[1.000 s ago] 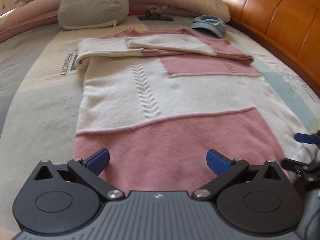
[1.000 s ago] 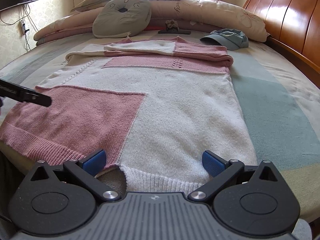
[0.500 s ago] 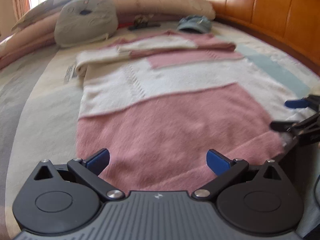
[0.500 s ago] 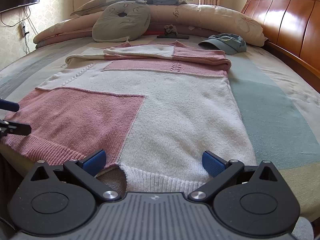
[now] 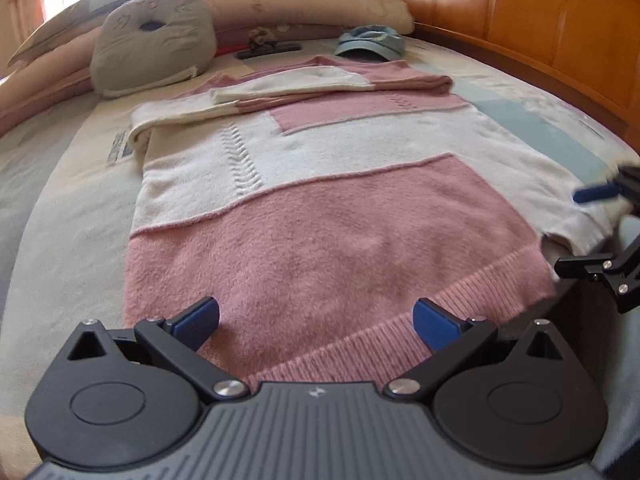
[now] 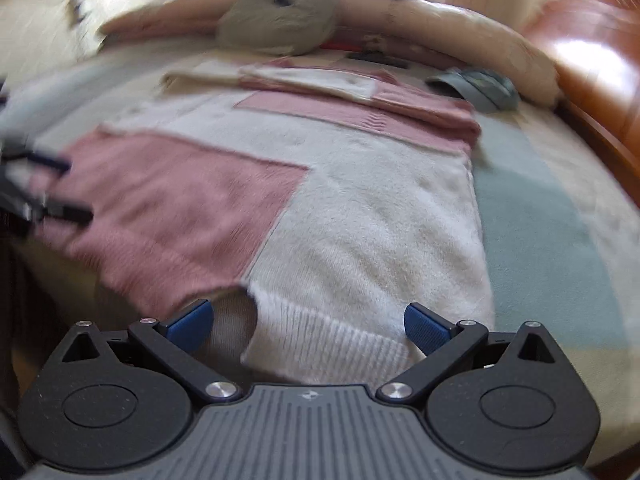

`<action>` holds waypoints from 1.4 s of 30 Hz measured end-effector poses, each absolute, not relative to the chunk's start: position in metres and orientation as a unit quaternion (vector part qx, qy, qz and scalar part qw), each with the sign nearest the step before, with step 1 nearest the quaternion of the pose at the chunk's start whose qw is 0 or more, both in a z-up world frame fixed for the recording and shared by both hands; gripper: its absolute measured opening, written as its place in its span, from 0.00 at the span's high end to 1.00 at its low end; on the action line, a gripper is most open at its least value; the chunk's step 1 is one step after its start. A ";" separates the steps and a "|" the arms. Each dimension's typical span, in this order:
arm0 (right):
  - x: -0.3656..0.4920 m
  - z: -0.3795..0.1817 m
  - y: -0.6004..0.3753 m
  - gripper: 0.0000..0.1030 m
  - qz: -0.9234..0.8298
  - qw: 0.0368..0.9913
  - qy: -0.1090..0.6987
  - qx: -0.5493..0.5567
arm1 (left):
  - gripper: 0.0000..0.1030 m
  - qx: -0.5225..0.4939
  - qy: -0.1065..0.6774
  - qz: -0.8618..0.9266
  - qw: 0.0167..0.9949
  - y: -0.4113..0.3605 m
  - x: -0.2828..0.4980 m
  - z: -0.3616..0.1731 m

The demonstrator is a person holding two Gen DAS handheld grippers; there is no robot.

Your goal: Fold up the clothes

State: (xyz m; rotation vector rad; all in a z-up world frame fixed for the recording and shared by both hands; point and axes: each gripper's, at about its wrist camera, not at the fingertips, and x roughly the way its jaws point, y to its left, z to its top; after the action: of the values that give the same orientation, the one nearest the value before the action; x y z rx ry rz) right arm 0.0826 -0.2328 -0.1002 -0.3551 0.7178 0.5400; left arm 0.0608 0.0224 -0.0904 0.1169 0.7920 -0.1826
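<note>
Sweater (image 5: 320,216) flat on patchwork bedspread (image 5: 60,208) w/ wooden headboard (image 5: 540,32); both tools (image 5: 316,320) (image 6: 308,320) wide open, empty.

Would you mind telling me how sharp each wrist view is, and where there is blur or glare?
Left wrist view: mostly sharp on the sweater; the right gripper at the edge is slightly smeared, and the window corner is washed out. Right wrist view: motion blur throughout, worst at the left edge and on the cushion; glare on the headboard. Both show fisheye bending.
</note>
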 end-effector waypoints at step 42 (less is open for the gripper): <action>0.071 -0.076 -0.197 0.00 0.301 0.860 0.221 -0.348 | 0.00 0.201 0.343 -0.194 0.897 -0.066 0.080 -0.095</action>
State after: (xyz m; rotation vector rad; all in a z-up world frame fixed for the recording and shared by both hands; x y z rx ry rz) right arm 0.0710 -0.1967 -0.0761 -0.7313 0.4629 0.6318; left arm 0.0796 -0.0657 -0.0946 0.4160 0.7115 -0.4017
